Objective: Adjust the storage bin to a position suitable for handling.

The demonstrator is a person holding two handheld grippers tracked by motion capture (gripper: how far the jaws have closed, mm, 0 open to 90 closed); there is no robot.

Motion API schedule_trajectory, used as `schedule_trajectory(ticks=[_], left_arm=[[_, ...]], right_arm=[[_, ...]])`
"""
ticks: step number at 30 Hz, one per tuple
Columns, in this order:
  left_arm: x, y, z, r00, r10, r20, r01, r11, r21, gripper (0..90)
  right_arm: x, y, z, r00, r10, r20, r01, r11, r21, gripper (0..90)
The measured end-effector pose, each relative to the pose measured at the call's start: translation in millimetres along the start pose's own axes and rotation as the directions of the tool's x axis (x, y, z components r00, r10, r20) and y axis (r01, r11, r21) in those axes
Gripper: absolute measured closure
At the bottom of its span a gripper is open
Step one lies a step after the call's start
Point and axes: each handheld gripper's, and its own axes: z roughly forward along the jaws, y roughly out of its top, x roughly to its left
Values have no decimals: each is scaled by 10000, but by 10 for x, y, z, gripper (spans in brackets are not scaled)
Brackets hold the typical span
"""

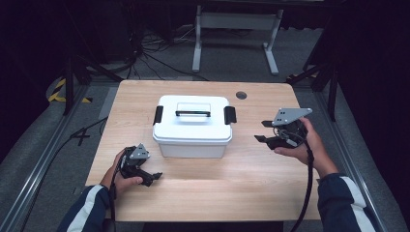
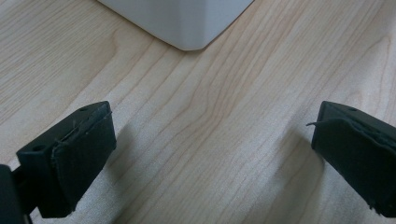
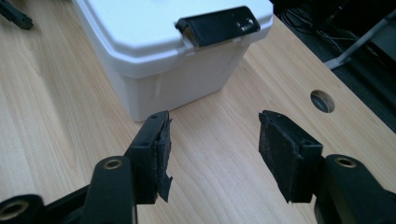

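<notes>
A white lidded box (image 1: pixel 192 130) stands in the middle of the wooden table (image 1: pixel 217 193), with a black-trimmed handle (image 1: pixel 193 113) on its lid and a black latch at each end. My left gripper (image 1: pixel 153 178) rests low at the front left, open, and nothing but bare wood lies between its jaws (image 2: pixel 212 158); a corner of the box (image 2: pixel 182 18) is just ahead of it. My right gripper (image 1: pixel 261 131) is held above the table to the right of the box, open and empty (image 3: pixel 212 140), pointing toward the box's right-hand latch (image 3: pixel 217 25).
A round cable hole (image 1: pixel 241 95) sits near the table's far right corner. Beyond the far edge are a white desk frame (image 1: pixel 237 29) and floor cables. Metal rails run along both sides of the table. Bare wood lies in front of the box.
</notes>
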Motion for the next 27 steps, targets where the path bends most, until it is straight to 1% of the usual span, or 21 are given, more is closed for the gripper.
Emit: schedule_trajectory(ticks=[1, 5, 6, 9, 11, 13, 15, 16, 18, 20, 23, 26, 27], left_arm=[[-2, -2, 4, 10000, -14, -27, 13, 10000, -53, 2], [1, 1, -1, 10000, 6, 3, -6, 10000, 15, 2], [-1, -1, 4, 10000, -3, -17, 3, 10000, -51, 2], [-1, -1, 4, 10000, -8, -22, 8, 10000, -44, 2], [-1, -1, 4, 10000, -3, -14, 2, 10000, -52, 2], [-1, -1, 4, 10000, -4, -13, 3, 10000, -52, 2], [-1, -1, 4, 10000, 0, -17, 0, 10000, -51, 2], [-1, -1, 4, 10000, -1, -16, 1, 10000, -53, 2], [1, 0, 0, 10000, 14, 11, -14, 10000, -6, 2], [-1, -1, 4, 10000, -7, -19, 7, 10000, -57, 2], [-1, -1, 4, 10000, -7, -17, 7, 10000, -57, 2], [0, -1, 5, 10000, -7, -16, 7, 10000, -54, 2], [2, 0, 6, 10000, 15, -7, -15, 10000, -54, 2]], right_arm=[[-1, 25, -10, 10000, -50, 16, 50, 10000, 19, 447], [-18, 115, -31, 9998, -190, 40, 190, 9998, 43, 447], [-24, 137, -29, 9997, -261, 41, 261, 9996, 67, 447], [-27, 211, -10, 9990, -458, 8, 457, 9988, 159, 453], [-23, 271, 11, 9986, -524, -119, 525, 9985, 129, 456], [-12, 298, 23, 9981, -609, -80, 610, 9980, 185, 456], [6, 360, 48, 9970, -754, -161, 758, 9969, 228, 456], [20, 413, 67, 9956, -925, -150, 929, 9952, 309, 456], [21, 437, 75, 9951, -973, -179, 978, 9947, 319, 456], [25, 486, 83, 9939, -1067, -266, 1076, 9936, 356, 456], [27, 580, 91, 9908, -1317, -305, 1331, 9898, 505, 458], [30, 655, 98, 9887, -1474, -287, 1489, 9871, 590, 459], [30, 681, 100, 9882, -1490, -349, 1509, 9866, 614, 461]])
